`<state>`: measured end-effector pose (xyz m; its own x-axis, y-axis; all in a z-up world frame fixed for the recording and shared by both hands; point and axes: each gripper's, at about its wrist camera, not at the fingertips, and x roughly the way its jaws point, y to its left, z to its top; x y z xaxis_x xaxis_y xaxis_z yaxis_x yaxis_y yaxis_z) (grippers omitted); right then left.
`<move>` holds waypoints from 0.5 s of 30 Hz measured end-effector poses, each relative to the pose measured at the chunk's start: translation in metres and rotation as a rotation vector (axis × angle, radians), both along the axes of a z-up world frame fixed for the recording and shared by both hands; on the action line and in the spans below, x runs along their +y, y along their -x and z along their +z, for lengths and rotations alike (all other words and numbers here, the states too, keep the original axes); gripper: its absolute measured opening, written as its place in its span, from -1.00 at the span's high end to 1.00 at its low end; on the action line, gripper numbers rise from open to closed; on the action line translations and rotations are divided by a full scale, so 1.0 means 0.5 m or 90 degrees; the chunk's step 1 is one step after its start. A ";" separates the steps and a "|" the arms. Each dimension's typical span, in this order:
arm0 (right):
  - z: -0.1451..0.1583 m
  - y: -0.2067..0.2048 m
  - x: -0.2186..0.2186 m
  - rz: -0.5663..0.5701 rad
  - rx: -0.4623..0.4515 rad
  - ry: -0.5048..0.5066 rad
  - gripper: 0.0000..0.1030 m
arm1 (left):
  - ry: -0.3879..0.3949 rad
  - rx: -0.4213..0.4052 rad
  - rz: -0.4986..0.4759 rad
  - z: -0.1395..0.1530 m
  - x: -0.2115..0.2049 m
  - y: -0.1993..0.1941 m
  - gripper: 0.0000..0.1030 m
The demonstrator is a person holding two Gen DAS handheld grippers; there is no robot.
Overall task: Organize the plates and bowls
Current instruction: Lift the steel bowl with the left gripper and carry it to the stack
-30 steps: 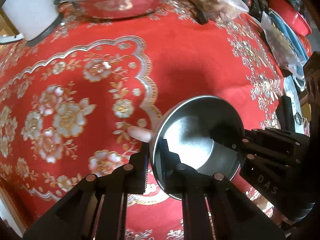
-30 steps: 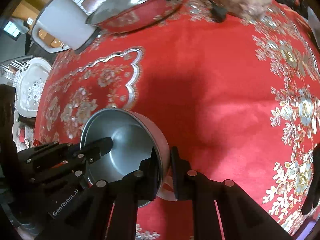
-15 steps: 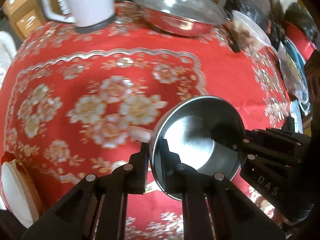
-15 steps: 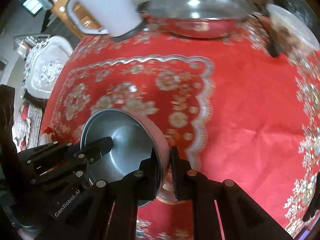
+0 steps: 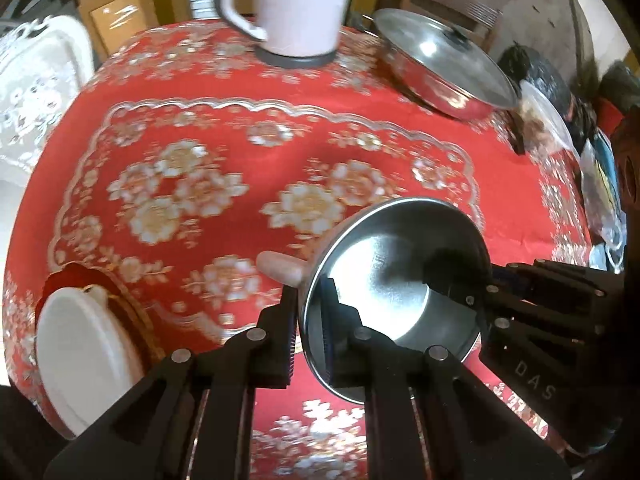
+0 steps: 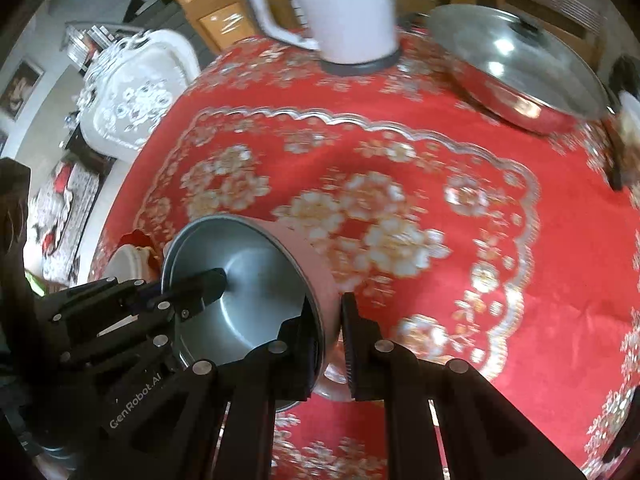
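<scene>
Both grippers have the steel bowl (image 5: 396, 280) by opposite sides of its rim, left gripper (image 5: 314, 334) and right gripper (image 6: 330, 338) each with fingers pinching the wall. It's tilted in the air above the red desk (image 5: 240, 120), probably two grips for steadiness, headed toward the white plate (image 5: 80, 356) at the desk's near-left edge.

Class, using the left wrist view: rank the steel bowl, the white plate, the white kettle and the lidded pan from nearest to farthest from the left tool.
1. Steel bowl: clamped at its rim by the left tool.
2. White plate: low left, at the table edge.
3. and 4. White kettle at the far edge, top centre, and lidded pan at far right: too close to call.
</scene>
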<state>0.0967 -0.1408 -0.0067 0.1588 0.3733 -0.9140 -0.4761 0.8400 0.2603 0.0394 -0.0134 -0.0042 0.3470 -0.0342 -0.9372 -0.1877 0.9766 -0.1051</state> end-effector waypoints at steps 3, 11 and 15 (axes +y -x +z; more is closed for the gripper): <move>0.014 0.013 0.049 0.027 -0.008 0.000 0.78 | -0.004 -0.008 0.024 0.013 0.043 0.020 0.82; 0.047 0.056 0.191 0.110 -0.027 -0.003 0.77 | -0.016 -0.025 0.095 0.048 0.168 0.074 0.82; 0.054 0.079 0.249 0.144 -0.028 -0.005 0.77 | -0.020 -0.025 0.124 0.057 0.220 0.105 0.82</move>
<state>0.0570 -0.0163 0.0202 0.1094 0.4108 -0.9051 -0.6626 0.7089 0.2417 -0.0129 0.0965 0.0242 0.3808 0.0654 -0.9224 -0.3692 0.9253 -0.0868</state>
